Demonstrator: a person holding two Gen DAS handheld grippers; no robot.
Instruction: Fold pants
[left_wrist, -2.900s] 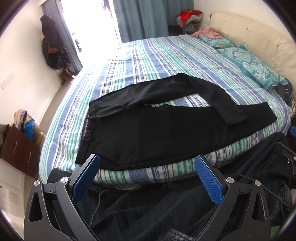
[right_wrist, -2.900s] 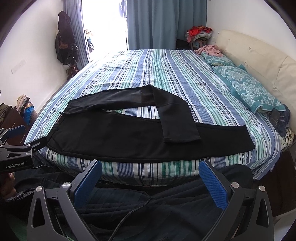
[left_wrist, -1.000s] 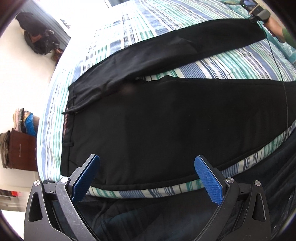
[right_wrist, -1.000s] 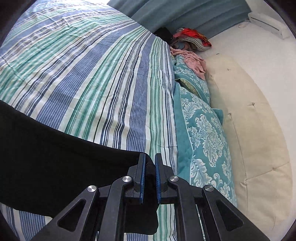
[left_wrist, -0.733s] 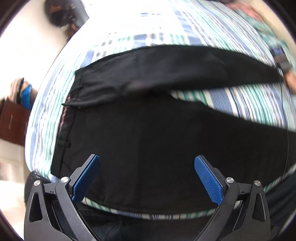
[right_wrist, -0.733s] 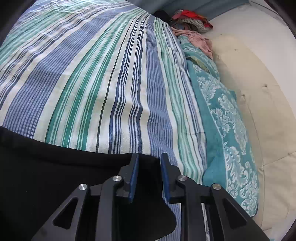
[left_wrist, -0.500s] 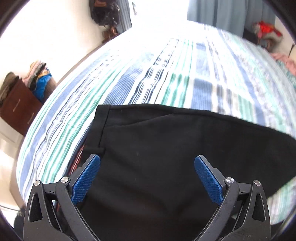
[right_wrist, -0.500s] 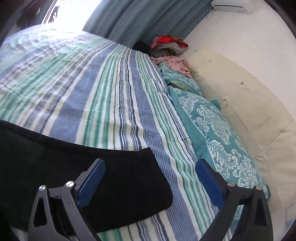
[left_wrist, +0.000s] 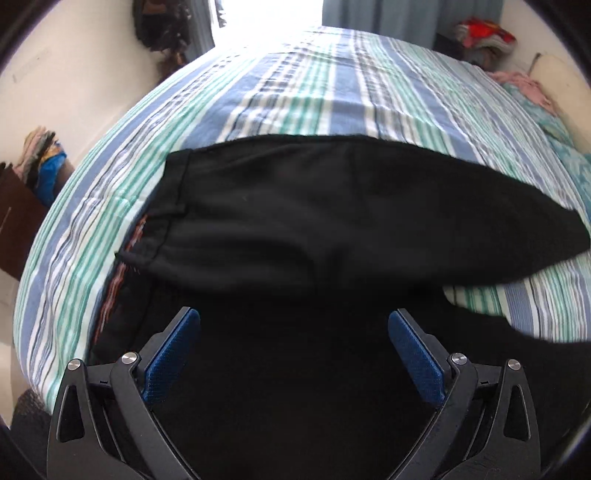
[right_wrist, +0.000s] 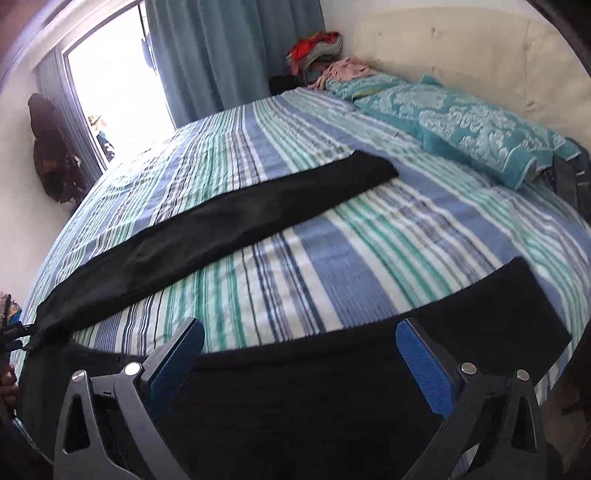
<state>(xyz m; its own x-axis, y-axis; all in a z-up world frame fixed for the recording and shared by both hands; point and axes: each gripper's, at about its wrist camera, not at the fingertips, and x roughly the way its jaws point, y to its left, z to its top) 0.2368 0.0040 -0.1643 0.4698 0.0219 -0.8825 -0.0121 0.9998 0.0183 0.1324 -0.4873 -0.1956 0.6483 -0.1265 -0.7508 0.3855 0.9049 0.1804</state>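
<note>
While the black pants (left_wrist: 332, 221) lie spread across the striped bed (right_wrist: 332, 258), legs splayed apart in a V, the left hand-held gripper (left_wrist: 293, 354) hovers over the waist end, jaws wide and empty. The right hand-held gripper (right_wrist: 299, 363) is opening over the nearer leg, gripping nothing.

The left gripper (left_wrist: 293, 350) has a black plastic frame whose two arms are pierced with triangular cut-outs, and two round silver screws sit on each arm. Its fingers (left_wrist: 171, 354) carry flat blue pads with a fine ribbed texture. The right gripper (right_wrist: 299, 358) is built the same: black arms, silver screws, and blue ribbed pads on its fingers (right_wrist: 424, 365).
</note>
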